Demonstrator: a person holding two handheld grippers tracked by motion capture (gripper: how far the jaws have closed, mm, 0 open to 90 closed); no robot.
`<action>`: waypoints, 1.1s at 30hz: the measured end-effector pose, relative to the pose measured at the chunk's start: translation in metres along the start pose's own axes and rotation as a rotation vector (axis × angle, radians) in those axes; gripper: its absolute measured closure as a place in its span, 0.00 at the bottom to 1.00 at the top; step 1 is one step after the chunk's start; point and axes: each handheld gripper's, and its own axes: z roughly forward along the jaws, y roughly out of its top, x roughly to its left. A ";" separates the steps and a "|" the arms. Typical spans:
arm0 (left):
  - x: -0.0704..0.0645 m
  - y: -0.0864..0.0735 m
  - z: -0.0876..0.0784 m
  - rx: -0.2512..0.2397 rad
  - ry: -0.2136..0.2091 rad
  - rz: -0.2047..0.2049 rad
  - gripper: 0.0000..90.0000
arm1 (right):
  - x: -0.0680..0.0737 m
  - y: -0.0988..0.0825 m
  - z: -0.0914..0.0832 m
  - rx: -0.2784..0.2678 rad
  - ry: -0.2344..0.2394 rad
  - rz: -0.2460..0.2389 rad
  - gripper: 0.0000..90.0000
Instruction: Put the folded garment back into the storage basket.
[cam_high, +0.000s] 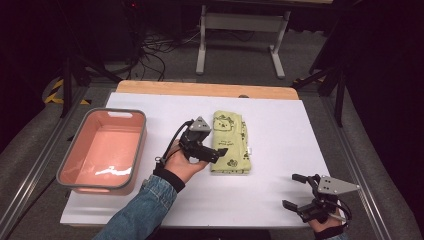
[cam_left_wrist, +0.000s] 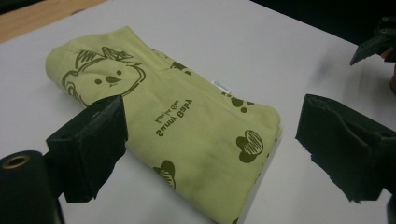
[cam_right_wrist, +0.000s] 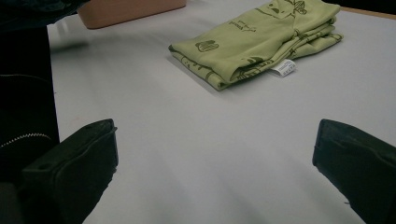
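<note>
Folded shirt (cam_high: 230, 142), flat, long axis front-to-back, bear print far end

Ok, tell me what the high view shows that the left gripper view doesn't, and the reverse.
High view alone: the pink tub at the table's left, the person's sleeve, and the whole left gripper beside the folded green garment. Left gripper view alone: the printed writing and the small white tag on the garment, seen close between its open jaws. Both share the garment, the white table and the right gripper.
</note>
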 end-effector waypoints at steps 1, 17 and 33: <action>0.002 0.001 0.002 0.007 -0.004 -0.019 0.12 | 0.000 0.000 0.000 0.000 0.000 0.000 0.01; 0.030 0.016 0.030 0.078 0.052 -0.082 0.15 | 0.000 0.000 0.000 -0.002 0.003 0.000 0.01; 0.049 0.023 0.058 0.136 0.134 -0.171 0.17 | 0.000 -0.001 0.000 -0.002 0.004 0.000 0.01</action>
